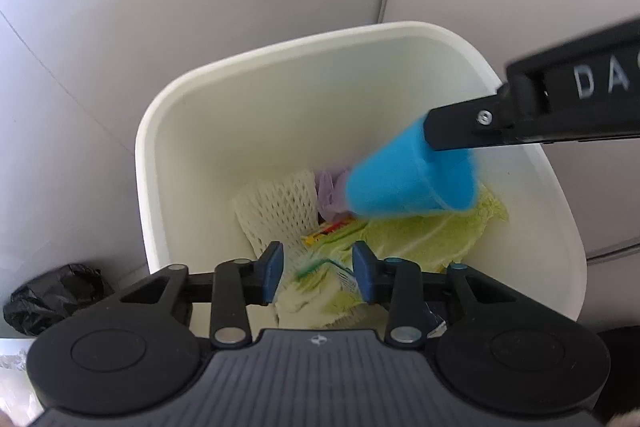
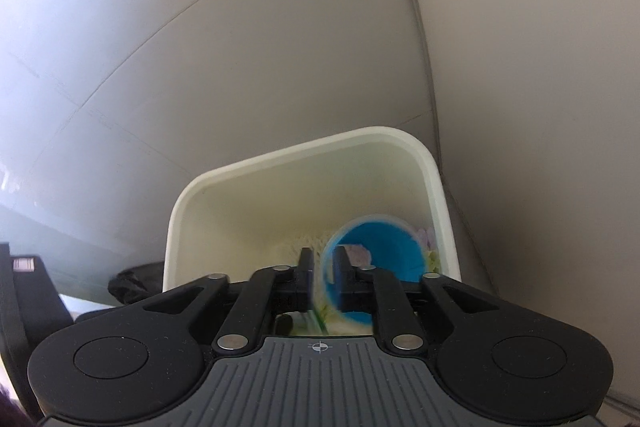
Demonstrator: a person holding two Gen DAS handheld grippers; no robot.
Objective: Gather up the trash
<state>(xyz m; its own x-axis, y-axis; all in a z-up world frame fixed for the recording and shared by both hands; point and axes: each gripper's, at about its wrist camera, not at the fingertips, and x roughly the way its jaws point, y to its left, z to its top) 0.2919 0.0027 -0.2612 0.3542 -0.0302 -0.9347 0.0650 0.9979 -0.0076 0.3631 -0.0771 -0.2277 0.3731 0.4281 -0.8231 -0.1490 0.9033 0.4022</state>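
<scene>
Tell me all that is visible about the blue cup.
The blue cup is plain, tapered, probably plastic, and blurred. It hangs tilted inside the white bin, base pointing down toward the trash, open mouth facing the right gripper. That gripper's jaws straddle its rim; whether they press it is unclear.

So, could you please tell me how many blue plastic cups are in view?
1: a blue plastic cup, tilted and blurred, over the white plastic bin beside the right tongs. Others may lie hidden beneath the rubbish.
</scene>
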